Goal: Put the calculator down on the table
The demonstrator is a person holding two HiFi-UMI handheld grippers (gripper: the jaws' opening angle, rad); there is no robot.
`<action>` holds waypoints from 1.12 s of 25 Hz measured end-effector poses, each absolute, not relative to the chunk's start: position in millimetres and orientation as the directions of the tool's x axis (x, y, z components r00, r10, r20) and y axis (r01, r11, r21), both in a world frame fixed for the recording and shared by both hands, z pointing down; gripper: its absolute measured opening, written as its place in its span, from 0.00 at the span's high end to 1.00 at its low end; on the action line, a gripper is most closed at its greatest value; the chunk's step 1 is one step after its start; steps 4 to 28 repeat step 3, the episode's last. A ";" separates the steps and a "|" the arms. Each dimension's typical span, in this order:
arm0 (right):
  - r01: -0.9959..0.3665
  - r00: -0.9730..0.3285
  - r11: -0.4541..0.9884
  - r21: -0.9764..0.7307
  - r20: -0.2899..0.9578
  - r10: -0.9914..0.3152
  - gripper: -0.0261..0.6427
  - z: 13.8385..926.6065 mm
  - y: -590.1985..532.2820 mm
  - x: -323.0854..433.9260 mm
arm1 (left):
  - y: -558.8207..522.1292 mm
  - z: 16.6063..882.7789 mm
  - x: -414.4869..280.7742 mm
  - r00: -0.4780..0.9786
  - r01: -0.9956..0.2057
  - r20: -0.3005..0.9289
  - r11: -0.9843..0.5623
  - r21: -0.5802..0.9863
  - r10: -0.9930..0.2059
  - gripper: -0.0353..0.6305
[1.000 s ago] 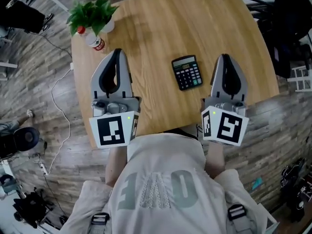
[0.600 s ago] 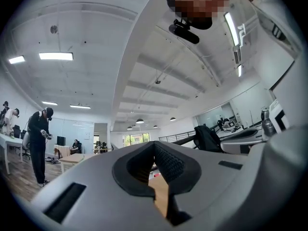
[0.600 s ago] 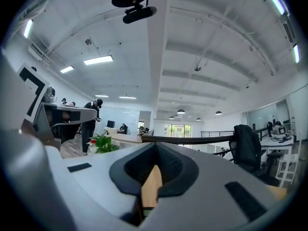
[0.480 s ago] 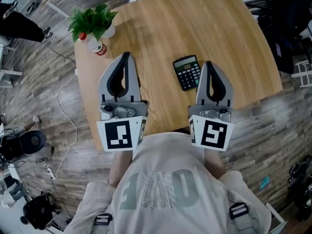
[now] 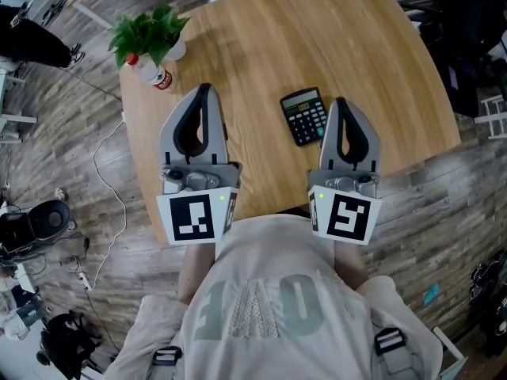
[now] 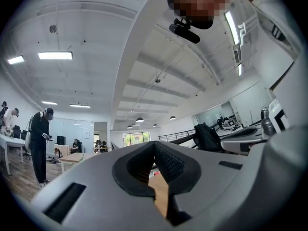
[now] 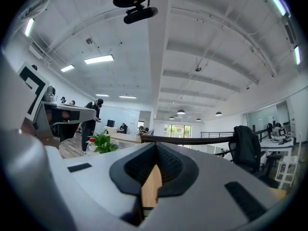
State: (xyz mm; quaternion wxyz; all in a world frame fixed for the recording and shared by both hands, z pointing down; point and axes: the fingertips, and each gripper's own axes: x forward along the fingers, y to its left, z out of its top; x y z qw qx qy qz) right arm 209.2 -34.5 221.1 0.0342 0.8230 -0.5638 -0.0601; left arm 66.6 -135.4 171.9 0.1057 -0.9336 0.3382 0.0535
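Calculator [image 5: 304, 116] lay on the table [image 5: 261, 38]; left gripper [image 5: 203, 92] and right gripper [image 5: 340, 104] clenched, empty. Placing seemed done; withdrawal next.

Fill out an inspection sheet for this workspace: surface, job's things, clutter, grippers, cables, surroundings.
Surface: wooden table, mostly bare.
Job's things: calculator lies flat on the table, keys up, held by neither gripper.
Clutter: potted plant and small bottle at the table's far left corner.
Grippers: left gripper jaws together, empty; right gripper jaws together, empty, just right of the calculator.
Cables: pale cable trails on the floor left of the table.
Surroundings: wood-plank floor; dark chair at right.
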 end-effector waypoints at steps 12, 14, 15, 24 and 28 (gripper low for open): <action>-0.923 0.363 -0.368 0.117 -0.061 -0.930 0.93 220.6 -35.0 212.6 | -134.3 173.2 71.4 0.771 -0.637 -0.168 -0.754 -0.163 -0.615 0.93; -0.923 0.363 -0.368 0.117 -0.061 -0.930 0.93 220.6 -35.0 212.6 | -134.3 173.2 71.4 0.771 -0.637 -0.168 -0.754 -0.163 -0.615 0.93; -0.923 0.363 -0.368 0.117 -0.061 -0.930 0.93 220.6 -35.0 212.6 | -134.3 173.2 71.4 0.771 -0.637 -0.168 -0.754 -0.163 -0.615 0.93; -0.923 0.363 -0.368 0.117 -0.061 -0.930 0.93 220.6 -35.0 212.6 | -134.3 173.2 71.4 0.771 -0.637 -0.168 -0.754 -0.163 -0.615 0.93; -0.923 0.363 -0.368 0.117 -0.061 -0.930 0.93 220.6 -35.0 212.6 | -134.3 173.2 71.4 0.771 -0.637 -0.168 -0.754 -0.163 -0.615 0.93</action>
